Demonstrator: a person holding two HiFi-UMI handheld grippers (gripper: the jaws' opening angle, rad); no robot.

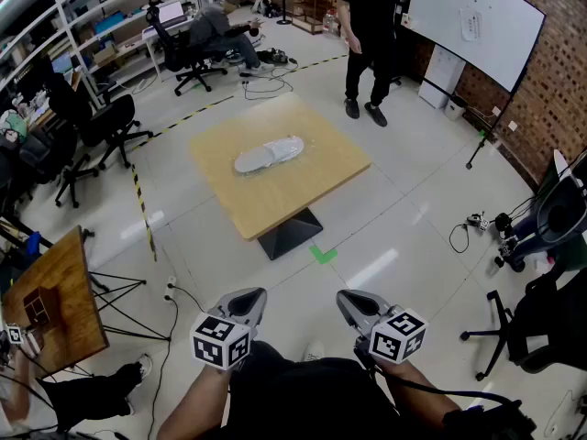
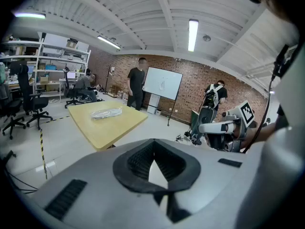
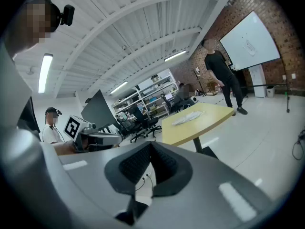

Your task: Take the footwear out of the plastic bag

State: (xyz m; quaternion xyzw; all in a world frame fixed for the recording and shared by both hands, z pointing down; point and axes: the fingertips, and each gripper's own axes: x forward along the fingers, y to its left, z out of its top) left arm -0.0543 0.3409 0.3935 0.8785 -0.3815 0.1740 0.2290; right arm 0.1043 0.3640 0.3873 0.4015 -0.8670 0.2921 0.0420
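Observation:
A pale shoe inside a clear plastic bag (image 1: 268,154) lies near the middle of a square wooden table (image 1: 323,174), well ahead of me. The same bag (image 2: 106,112) shows in the left gripper view, and again far off in the right gripper view as the bag (image 3: 192,117). My left gripper (image 1: 249,302) and right gripper (image 1: 352,304) hang side by side close to my body, far short of the table. Both are shut with nothing between the jaws.
A person in black (image 1: 369,35) stands beyond the table by a whiteboard (image 1: 477,21). Someone sits at a desk at the back (image 1: 215,30). Office chairs (image 1: 101,126) stand at the left, a small wooden table (image 1: 64,282) at the near left, more chairs (image 1: 541,319) at the right.

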